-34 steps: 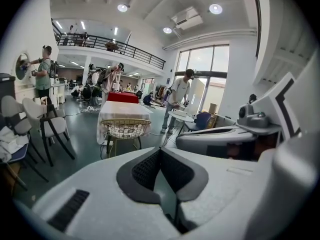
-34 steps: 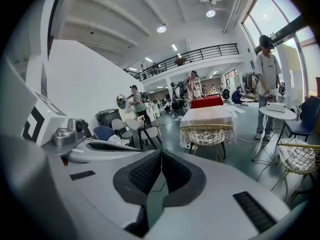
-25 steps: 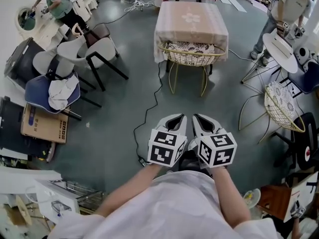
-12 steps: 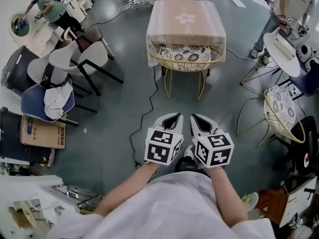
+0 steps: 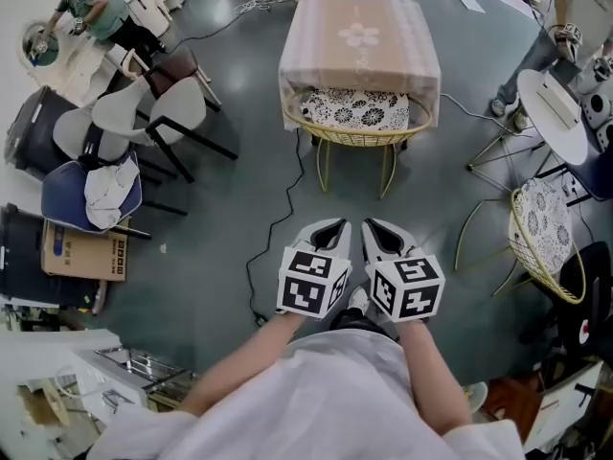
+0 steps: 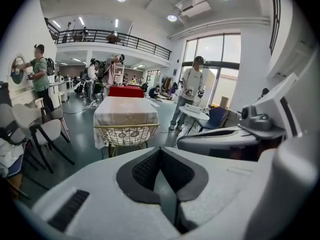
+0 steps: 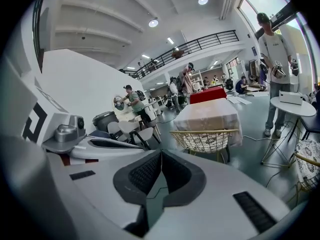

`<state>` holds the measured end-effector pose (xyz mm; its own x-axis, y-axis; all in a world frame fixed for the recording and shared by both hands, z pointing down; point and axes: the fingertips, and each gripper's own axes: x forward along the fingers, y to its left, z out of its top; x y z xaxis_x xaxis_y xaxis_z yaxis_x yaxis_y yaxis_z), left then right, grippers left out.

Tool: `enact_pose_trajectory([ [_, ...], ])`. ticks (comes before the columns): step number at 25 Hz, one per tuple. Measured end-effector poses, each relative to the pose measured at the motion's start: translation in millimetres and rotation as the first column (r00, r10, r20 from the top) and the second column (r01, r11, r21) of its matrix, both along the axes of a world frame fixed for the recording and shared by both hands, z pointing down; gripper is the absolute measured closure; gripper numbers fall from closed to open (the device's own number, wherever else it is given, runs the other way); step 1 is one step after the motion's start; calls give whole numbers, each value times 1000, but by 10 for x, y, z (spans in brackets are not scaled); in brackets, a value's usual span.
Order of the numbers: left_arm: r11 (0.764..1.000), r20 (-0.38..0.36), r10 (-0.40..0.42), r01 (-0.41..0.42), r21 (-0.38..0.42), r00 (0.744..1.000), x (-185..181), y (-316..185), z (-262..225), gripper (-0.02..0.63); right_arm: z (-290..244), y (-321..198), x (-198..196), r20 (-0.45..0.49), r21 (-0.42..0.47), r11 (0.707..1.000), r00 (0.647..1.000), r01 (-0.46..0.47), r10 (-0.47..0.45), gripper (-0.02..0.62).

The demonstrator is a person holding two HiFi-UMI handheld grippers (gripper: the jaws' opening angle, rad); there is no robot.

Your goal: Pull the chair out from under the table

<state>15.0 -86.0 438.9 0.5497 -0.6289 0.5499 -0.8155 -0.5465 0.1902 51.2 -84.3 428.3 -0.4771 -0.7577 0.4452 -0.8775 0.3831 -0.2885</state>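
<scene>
A gold wire chair point(image 5: 356, 123) with a flower-patterned cushion is tucked under the near edge of a table point(image 5: 360, 32) draped in a beige cloth. The left gripper view shows the chair point(image 6: 126, 134) ahead, and so does the right gripper view, where the chair point(image 7: 207, 139) sits right of centre. My left gripper point(image 5: 333, 226) and right gripper point(image 5: 374, 226) are held side by side, pointing at the chair, with a stretch of floor between them and it. Both are shut with nothing between their jaws, as the left gripper point(image 6: 160, 153) and right gripper point(image 7: 161, 155) views show.
A black cable point(image 5: 279, 223) snakes over the floor left of the chair. A second wire chair point(image 5: 541, 220) and a white round table point(image 5: 556, 113) stand at right. Several chairs point(image 5: 144, 113) and a cardboard box point(image 5: 81, 257) crowd the left. People stand at the room's edges.
Both grippers have moved forward together toward the table and chair, which now look slightly nearer. Their jaws have stayed shut.
</scene>
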Motion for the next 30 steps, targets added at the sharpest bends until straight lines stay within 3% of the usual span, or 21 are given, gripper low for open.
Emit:
enact_pose_trajectory([
  [12,997,46,-80,80,10,996,144,-440,13,601,22,-425,232,31,3,998,998,61,-61,592],
  [30,993,47,-103,100,63,994,244,-825,-58,601,28,-675,401,-4,28,996,997,79,-79,592],
])
